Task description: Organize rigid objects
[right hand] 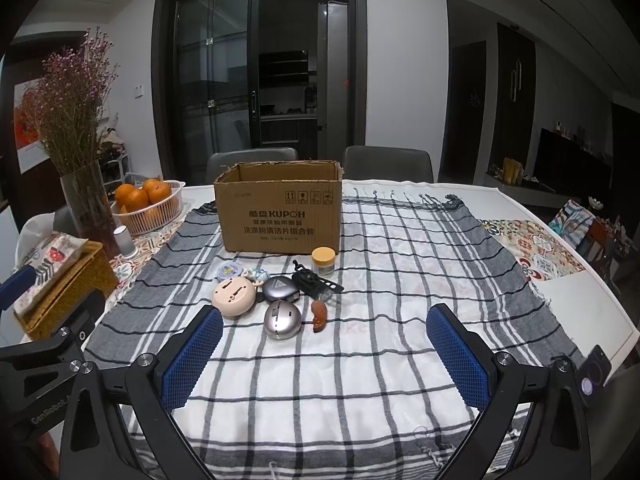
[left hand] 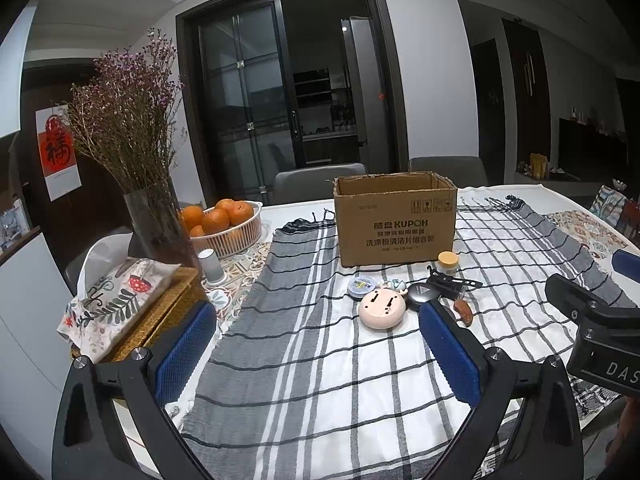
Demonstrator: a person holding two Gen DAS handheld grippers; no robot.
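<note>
- Left gripper [left hand: 316, 354]: fingers wide apart, nothing between them, hovering over the plaid cloth [left hand: 304, 360].
- Right gripper [right hand: 324, 354]: same, fingers spread, empty.
- Cardboard box [right hand: 280, 210] open-topped, standing well ahead of both finger pairs; inside not visible, so contents unknown.
- All small items clustered on the cloth between the fingertips and the box, none in hand:
  - pink round case [right hand: 234, 296] just ahead of the right gripper's left fingertip
  - silver round gadget [right hand: 282, 319] ahead, between the right fingers, nearest of the lot
  - brown wooden piece [right hand: 319, 314] just beside it
  - grey triangular-logo case [right hand: 280, 287], black clip-like tool [right hand: 314, 282], yellow-lidded jar [right hand: 323, 261], small round tin [right hand: 229, 270] farther ahead, nearer the box
- Progress judgement: looks like the start; no item visibly boxed, seven-odd pieces left to move.
- Likely next: close in on the silver gadget or pink case, closest to the fingers.
- Fruit basket [right hand: 150, 210], vase [right hand: 90, 204], tissue box [left hand: 116, 300] off to the left of the fingers, apparently not part of the job.
</note>
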